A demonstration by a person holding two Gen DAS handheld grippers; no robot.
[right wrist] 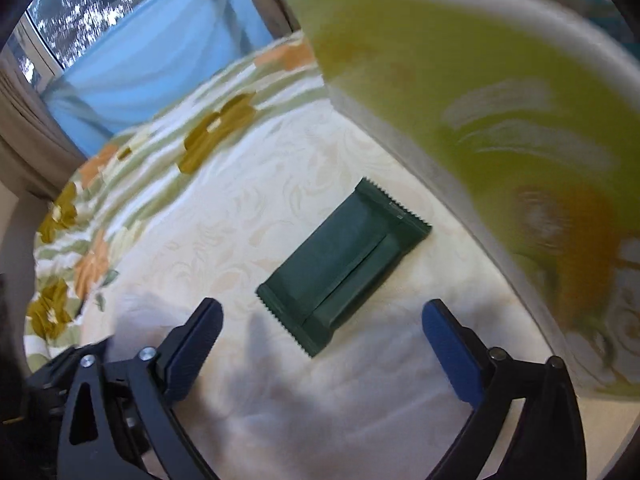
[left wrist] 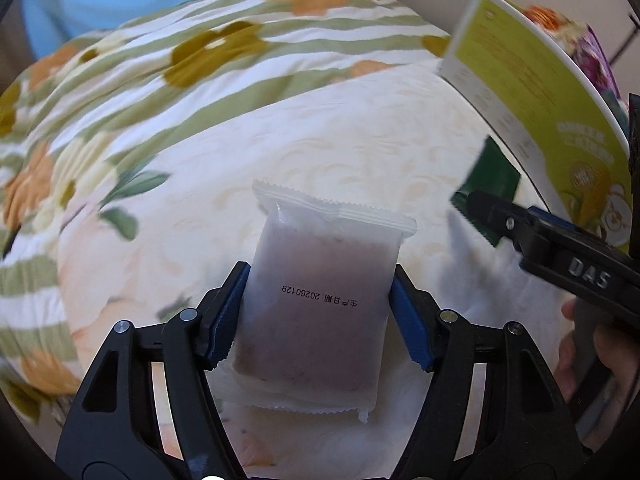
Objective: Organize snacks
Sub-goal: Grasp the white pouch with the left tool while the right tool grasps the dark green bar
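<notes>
A frosted white snack packet point(left wrist: 316, 320) with a purple filling and a printed date sits between my left gripper's point(left wrist: 320, 268) blue pads, which press on its two long sides. The packet lies low over the cream bed cover point(left wrist: 360, 152). A dark green snack packet point(right wrist: 344, 268) lies flat on the same cover. My right gripper point(right wrist: 322, 305) stands open above its near end, and neither finger touches it. In the left wrist view one finger point(left wrist: 492, 208) of the right gripper reaches over the green packet point(left wrist: 492, 176).
A large yellow-green box point(right wrist: 480, 100) stands tilted just right of the green packet, also visible as the box point(left wrist: 520, 80). A floral quilt point(left wrist: 160, 80) is bunched at the back and left. A person's hand point(left wrist: 576, 360) holds the right gripper. A blue curtain point(right wrist: 160, 52) hangs beyond the bed.
</notes>
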